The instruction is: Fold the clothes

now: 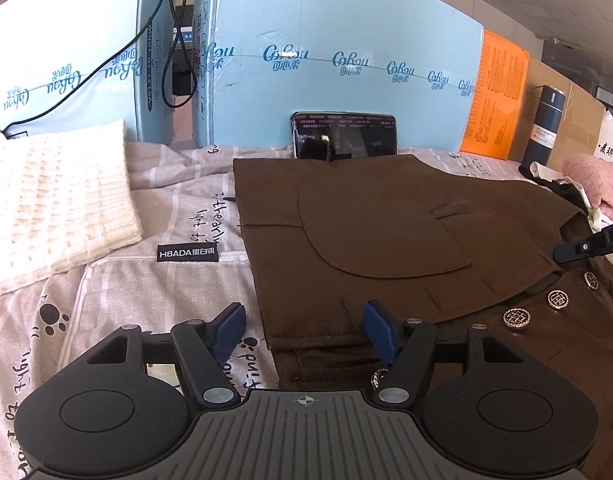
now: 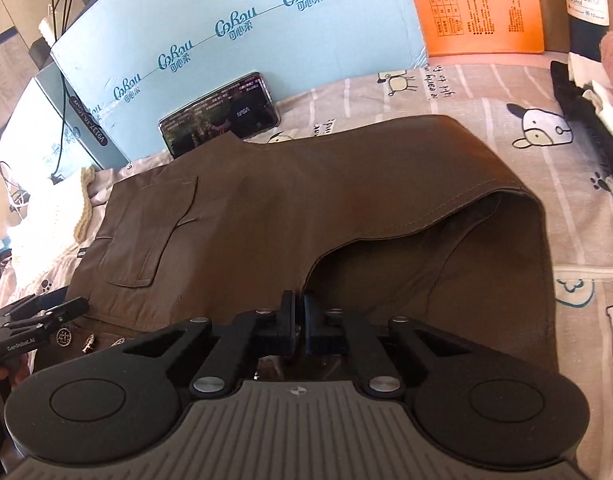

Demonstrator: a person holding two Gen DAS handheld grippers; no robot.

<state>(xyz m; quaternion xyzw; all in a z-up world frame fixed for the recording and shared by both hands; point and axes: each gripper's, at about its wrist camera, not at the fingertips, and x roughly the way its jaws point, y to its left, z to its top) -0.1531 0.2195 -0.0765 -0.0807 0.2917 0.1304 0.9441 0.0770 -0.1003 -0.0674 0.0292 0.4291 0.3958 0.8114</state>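
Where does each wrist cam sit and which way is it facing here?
Left wrist: on the left gripper, facing forward over the brown garment toward the phone; its own open blue-padded fingers show, plus the right gripper's tip at the right edge.
Right wrist: on the right gripper, facing forward over the garment's raised fold; its fingers are shut on the cloth, and the left gripper shows at the left edge.
Shared: garment, phone, blue box, patterned sheet.

Ahead of you a phone (image 1: 345, 135) leans on its long edge against the blue cartons (image 1: 346, 72) — its screen lit. Beside the cartons stands an orange sheet (image 1: 494, 96), then a dark bottle (image 1: 544, 126). Everything lies on a cartoon-print bedsheet (image 1: 178, 216).
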